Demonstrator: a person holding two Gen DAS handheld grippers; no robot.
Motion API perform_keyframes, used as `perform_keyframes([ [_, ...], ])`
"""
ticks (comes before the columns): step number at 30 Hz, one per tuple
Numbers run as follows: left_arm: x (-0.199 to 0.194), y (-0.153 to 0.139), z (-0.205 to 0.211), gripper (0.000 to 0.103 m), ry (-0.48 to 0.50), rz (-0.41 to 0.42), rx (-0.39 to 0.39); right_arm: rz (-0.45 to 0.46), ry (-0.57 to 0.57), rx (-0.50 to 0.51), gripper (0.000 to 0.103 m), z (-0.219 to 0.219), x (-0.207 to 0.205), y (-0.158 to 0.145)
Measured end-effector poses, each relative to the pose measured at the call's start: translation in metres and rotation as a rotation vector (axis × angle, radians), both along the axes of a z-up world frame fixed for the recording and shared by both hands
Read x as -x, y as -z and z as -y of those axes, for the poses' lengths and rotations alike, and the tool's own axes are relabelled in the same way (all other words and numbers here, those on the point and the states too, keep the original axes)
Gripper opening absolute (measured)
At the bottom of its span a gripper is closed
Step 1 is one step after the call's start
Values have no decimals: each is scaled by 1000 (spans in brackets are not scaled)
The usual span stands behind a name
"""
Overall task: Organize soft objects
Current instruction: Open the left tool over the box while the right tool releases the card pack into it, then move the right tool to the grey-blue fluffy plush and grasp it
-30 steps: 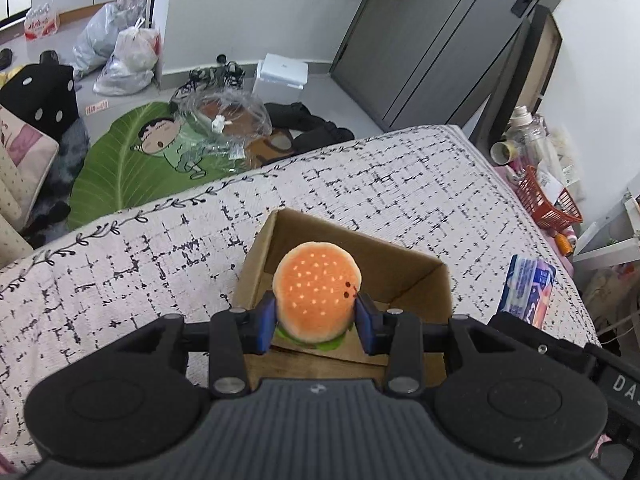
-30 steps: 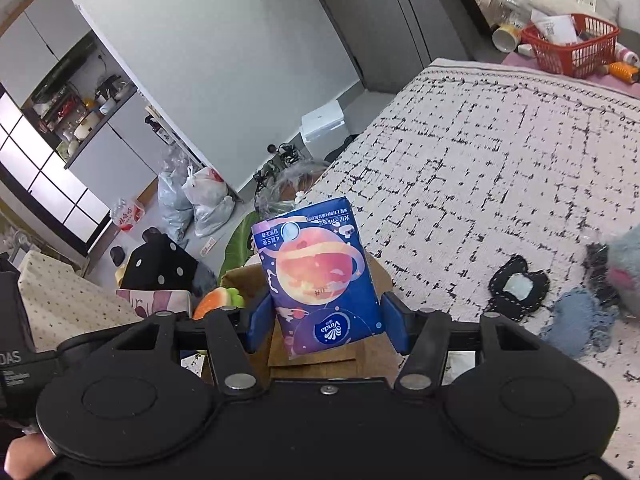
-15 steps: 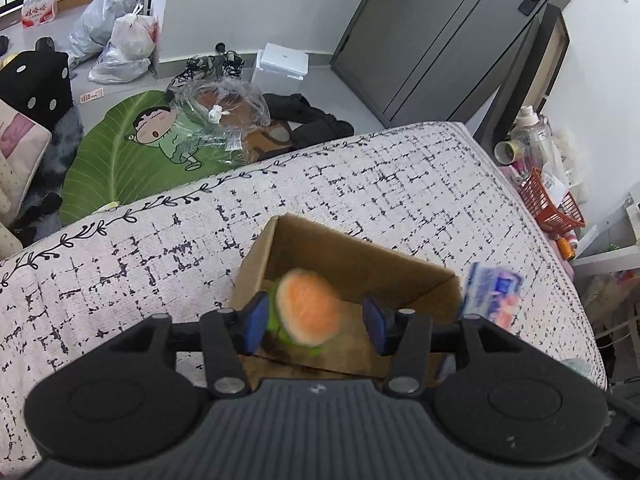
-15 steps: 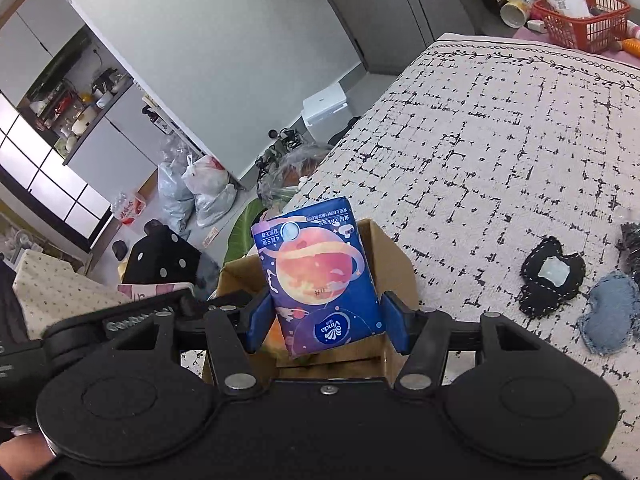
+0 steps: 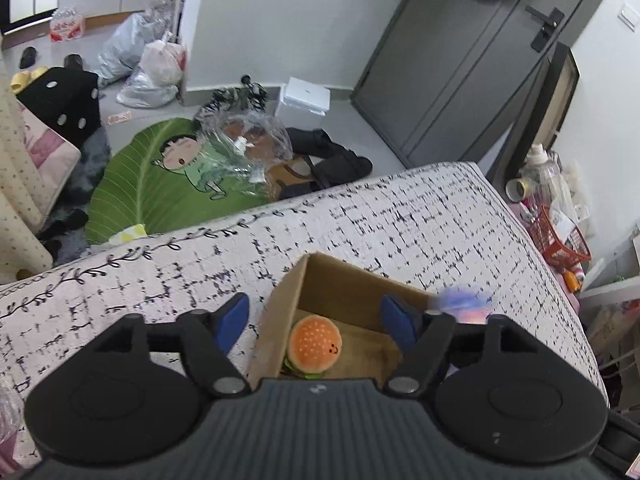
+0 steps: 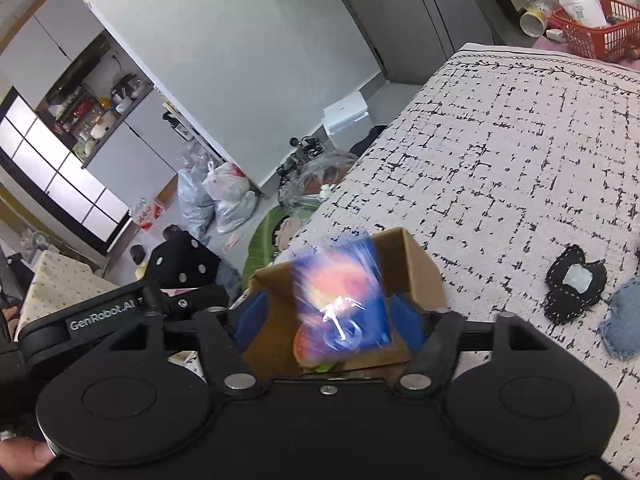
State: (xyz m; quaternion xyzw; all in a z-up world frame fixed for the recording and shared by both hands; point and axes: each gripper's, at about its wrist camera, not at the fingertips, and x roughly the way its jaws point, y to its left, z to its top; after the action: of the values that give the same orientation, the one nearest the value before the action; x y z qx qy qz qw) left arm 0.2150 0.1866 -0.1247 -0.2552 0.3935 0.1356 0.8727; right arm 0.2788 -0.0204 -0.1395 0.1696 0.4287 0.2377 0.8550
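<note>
Both grippers hang over the cardboard box (image 5: pixel 344 308) that sits on the patterned bed cover (image 5: pixel 400 224). The left gripper (image 5: pixel 314 320) stands wide apart with nothing between its blue pads (image 5: pixel 232 316); its jaws have just been opening. The burger plush (image 5: pixel 315 345) lies loose on the box floor, close to the near-left wall, bun side up, its green edge partly cut off behind the gripper body.

The right gripper (image 6: pixel 326 314) has also just been opening, and its pads (image 6: pixel 406 326) are clear of the tissue pack (image 6: pixel 344 292), which shows only as a blue and orange smear between them, over the box (image 6: pixel 420 272). The blur is too strong to tell whether the pack touches the box or the plush (image 6: pixel 308 350), of which only an orange and green sliver peeks out beneath it. From the left camera the same pack (image 5: pixel 460 304) is a faint blue streak at the box's far-right rim, half hidden by the right-hand finger.

On the bed cover to the right of the box lie a black stitched patch (image 6: pixel 574 284) and a blue denim piece (image 6: pixel 624 330), the latter cut off by the frame edge. A fingertip (image 6: pixel 24 456) shows at the lower left corner.
</note>
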Motion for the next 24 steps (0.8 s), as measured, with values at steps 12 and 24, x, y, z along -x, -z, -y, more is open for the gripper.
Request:
perform_keyframes([
  [12,28,-26,16,92,-27,59,-43,39,102,64,91,44,20,-30],
  [24,46,-47,55,92,7,66,-37,38,137,70,103,95,42,-60],
])
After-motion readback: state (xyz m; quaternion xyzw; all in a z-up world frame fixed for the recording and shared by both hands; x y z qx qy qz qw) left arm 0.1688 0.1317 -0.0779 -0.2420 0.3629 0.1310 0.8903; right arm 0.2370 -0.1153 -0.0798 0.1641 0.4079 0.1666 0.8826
